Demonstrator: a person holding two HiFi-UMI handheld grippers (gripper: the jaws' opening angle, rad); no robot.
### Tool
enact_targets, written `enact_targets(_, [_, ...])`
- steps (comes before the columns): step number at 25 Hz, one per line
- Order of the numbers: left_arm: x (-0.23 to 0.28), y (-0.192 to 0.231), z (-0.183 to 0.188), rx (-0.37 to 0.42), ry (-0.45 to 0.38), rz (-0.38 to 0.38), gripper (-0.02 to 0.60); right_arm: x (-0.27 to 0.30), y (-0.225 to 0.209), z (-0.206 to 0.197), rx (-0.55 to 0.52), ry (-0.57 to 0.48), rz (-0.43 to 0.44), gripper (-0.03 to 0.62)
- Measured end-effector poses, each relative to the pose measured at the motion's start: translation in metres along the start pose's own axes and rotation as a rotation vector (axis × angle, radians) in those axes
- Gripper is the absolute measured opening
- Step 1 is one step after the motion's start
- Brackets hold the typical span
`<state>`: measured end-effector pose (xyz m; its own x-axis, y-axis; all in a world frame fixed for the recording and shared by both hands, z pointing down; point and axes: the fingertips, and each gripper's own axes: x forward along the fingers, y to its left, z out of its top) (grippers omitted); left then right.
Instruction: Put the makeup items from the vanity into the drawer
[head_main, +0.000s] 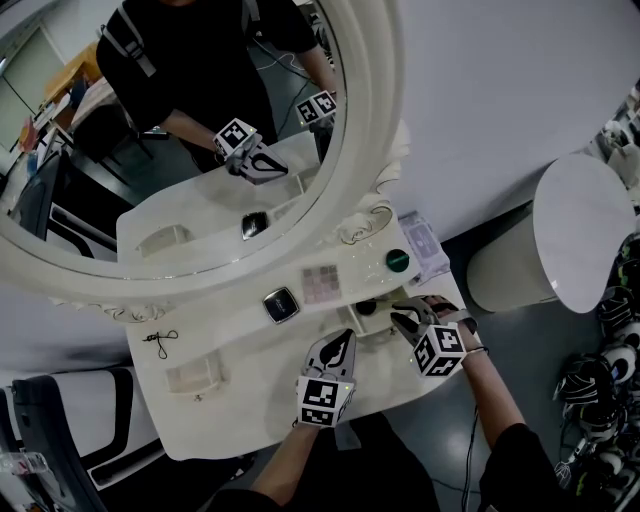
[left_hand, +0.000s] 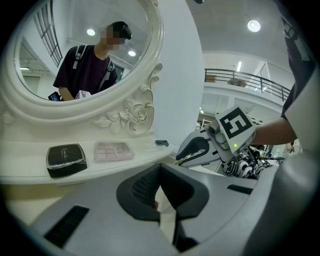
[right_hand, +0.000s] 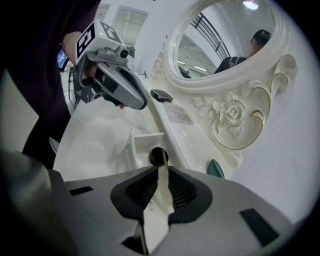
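round black makeup case (right_hand: 156, 156) is resting in the drawer (right_hand: 142, 140) just ahead of the right gripper (right_hand: 162, 172), whose barely parted, empty jaws should be backing straight out.

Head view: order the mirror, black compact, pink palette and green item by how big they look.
1. Mirror, by far the largest.
2. Black compact and pink palette: they look about alike, so I won't rank them.
3. Green item, the smallest.

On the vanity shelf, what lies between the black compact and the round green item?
A pink eyeshadow palette lies flat between the black compact and the round green item. The head view shows all three in a row.
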<state>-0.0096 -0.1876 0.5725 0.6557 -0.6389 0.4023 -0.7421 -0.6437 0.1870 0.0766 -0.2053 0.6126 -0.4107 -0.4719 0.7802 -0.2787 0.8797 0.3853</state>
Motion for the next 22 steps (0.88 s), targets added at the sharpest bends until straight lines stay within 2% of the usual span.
enact_targets(4, [-0.001,-0.001,-0.001,-0.001,-0.005,0.001,0.015,-0.004,-0.002,0.001,0.013,-0.018,-0.037,0.058])
enact_targets(9, [-0.004,-0.004,0.001,-0.005,-0.007,-0.003,0.015,-0.015,-0.005,0.004,0.085,-0.065,-0.078,0.039])
enact_targets(14, [-0.009,-0.010,0.013,0.012,-0.024,-0.013,0.015,-0.032,-0.005,0.011,0.212,-0.129,-0.127,0.023])
enact_targets(18, [-0.014,-0.017,0.021,0.027,-0.044,-0.020,0.015,-0.048,-0.004,0.020,0.365,-0.219,-0.161,0.023])
enact_targets(22, [-0.023,-0.024,0.029,0.040,-0.055,-0.032,0.015,-0.063,0.003,0.030,0.471,-0.289,-0.185,0.022])
